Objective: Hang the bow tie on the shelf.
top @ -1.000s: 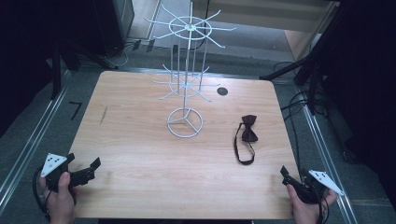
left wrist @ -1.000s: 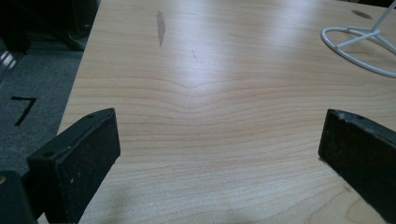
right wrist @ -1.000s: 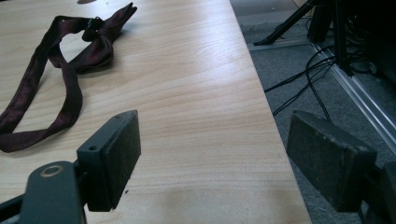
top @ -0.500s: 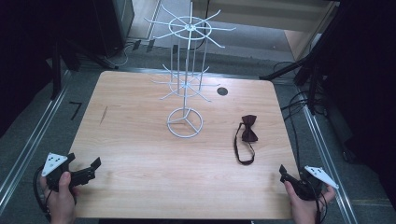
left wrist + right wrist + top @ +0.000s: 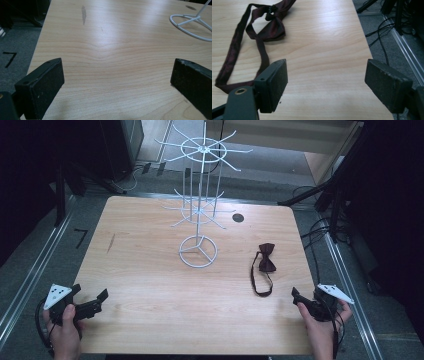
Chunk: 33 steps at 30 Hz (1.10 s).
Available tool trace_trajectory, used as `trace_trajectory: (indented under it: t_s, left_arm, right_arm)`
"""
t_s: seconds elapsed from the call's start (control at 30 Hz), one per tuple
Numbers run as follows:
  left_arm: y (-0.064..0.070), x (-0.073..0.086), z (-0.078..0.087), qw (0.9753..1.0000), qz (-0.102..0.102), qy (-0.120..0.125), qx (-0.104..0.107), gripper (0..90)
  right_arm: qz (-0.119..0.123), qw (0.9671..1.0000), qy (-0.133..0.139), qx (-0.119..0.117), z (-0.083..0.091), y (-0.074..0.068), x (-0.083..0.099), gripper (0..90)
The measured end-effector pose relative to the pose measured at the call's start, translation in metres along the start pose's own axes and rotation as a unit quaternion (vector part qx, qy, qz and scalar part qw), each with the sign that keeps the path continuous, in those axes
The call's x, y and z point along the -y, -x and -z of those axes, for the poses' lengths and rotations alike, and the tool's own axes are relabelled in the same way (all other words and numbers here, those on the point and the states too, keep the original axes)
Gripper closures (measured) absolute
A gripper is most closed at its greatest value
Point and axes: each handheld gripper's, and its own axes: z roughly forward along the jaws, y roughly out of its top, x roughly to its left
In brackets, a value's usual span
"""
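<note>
A dark maroon bow tie (image 5: 266, 261) with its strap looped toward me lies on the right part of the wooden table (image 5: 150, 270). A white wire display stand (image 5: 199, 207) rises from a ring base at the table's middle. My right gripper (image 5: 300, 298) rests near the front right corner, open and empty, a short way right of the strap's loop. The right gripper view has the bow tie (image 5: 268, 28) ahead and left of the spread jaws. My left gripper (image 5: 97, 301) sits at the front left corner, open and empty; the stand's base (image 5: 192, 25) lies far ahead on its right.
A small dark round hole (image 5: 238, 217) marks the table behind the stand. A grey smudge (image 5: 83, 13) stains the wood at the left. Cables (image 5: 320, 227) and metal rails (image 5: 30, 275) run on the floor on both sides.
My right gripper has shifted slightly left and forward, toward the bow tie's strap. The left gripper has stayed in place.
</note>
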Motion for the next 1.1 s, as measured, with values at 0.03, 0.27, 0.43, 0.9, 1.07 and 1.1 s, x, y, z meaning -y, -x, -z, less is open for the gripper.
trace_trajectory:
  t_s: [0.03, 0.27, 0.43, 0.9, 1.07, 1.1]
  left_arm:
    - [0.0, 0.0, 0.0, 1.0, -0.001, 0.0, 0.001, 0.0]
    - [0.001, 0.0, -0.001, 1.0, -0.004, -0.003, -0.001, 0.0]
    - [0.0, 0.0, 0.0, 1.0, -0.003, -0.001, 0.002, 0.0]
    - [-0.001, 0.0, -0.001, 1.0, -0.001, -0.004, 0.005, 0.0]
    - [-0.001, 0.0, -0.001, 1.0, -0.001, -0.004, 0.007, 0.0]
    - [-0.001, 0.0, -0.001, 1.0, 0.0, -0.004, 0.007, 0.0]
  right_arm:
    - [0.006, 1.0, -0.003, -0.001, -0.001, -0.002, -0.004, 18.8]
    - [0.023, 0.9991, -0.034, -0.01, -0.01, -0.011, -0.027, 18.8]
    - [0.032, 0.9974, -0.064, -0.015, -0.019, -0.022, -0.042, 18.8]
    - [0.067, 0.9912, -0.11, -0.032, -0.044, -0.057, -0.076, 16.1]
    - [0.083, 0.9878, -0.124, -0.046, -0.055, -0.068, -0.08, 12.5]
    - [0.085, 0.9874, -0.126, -0.046, -0.056, -0.071, -0.081, 11.9]
